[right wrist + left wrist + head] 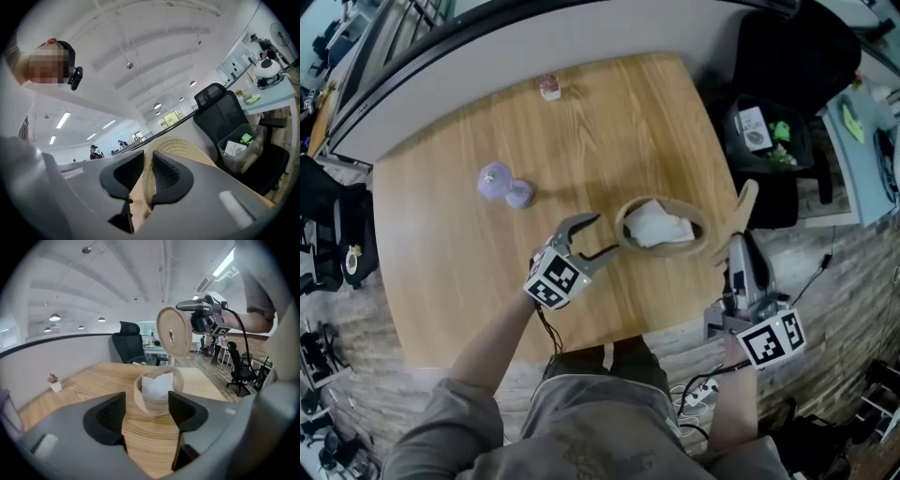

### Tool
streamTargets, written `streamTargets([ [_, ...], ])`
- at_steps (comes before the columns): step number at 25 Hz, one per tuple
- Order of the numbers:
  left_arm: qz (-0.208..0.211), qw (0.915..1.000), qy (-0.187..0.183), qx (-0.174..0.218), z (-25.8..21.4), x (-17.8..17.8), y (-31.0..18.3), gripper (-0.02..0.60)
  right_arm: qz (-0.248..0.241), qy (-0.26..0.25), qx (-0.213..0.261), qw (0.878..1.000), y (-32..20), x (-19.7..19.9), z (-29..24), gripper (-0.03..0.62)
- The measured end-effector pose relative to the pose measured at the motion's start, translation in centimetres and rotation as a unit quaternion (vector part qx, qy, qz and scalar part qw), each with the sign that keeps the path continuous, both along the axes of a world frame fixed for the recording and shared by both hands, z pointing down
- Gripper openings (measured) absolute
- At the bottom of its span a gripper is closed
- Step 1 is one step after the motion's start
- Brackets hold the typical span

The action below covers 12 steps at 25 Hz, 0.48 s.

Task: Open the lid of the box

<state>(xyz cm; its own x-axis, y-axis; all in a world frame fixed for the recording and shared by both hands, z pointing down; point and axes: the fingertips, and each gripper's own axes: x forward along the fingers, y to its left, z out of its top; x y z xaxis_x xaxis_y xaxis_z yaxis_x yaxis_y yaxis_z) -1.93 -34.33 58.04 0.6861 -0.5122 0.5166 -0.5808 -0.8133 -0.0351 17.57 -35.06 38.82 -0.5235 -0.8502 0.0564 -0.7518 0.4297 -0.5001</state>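
A round woven box (626,242) stands open on the wooden table (450,262), with crumpled white paper (658,225) inside. Its flat round lid (744,208) is lifted off and held on edge to the right of the box, past the table's edge, with my right gripper (739,242) shut on its rim. In the right gripper view the lid (187,147) is pinched between the pads. My left gripper (605,234) stands open just left of the box, jaws apart and not touching it. In the left gripper view the box (157,401) sits just ahead of the jaws and the lid (174,331) hangs above it.
A purple dumbbell-shaped object (503,184) lies on the table's left half. A small potted plant (549,87) stands near the far edge. Off the table's right side are a black chair (787,56) and a bin (764,131) holding small items.
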Motion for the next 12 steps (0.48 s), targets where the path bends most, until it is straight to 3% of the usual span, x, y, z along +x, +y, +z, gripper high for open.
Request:
streamTargets([
  [7,-0.070,0.9944,0.028,0.074,-9.8,-2.6,-0.7,0.245,-0.007,-0.024,0.081,0.996,0.8,-1.1,-8.9,0.067],
  [12,-0.090,0.9875,0.052,0.118,-17.6,-3.4,-1.5,0.210,-0.006,0.024,0.160,0.987,1.7,-2.6,-15.7,0.068],
])
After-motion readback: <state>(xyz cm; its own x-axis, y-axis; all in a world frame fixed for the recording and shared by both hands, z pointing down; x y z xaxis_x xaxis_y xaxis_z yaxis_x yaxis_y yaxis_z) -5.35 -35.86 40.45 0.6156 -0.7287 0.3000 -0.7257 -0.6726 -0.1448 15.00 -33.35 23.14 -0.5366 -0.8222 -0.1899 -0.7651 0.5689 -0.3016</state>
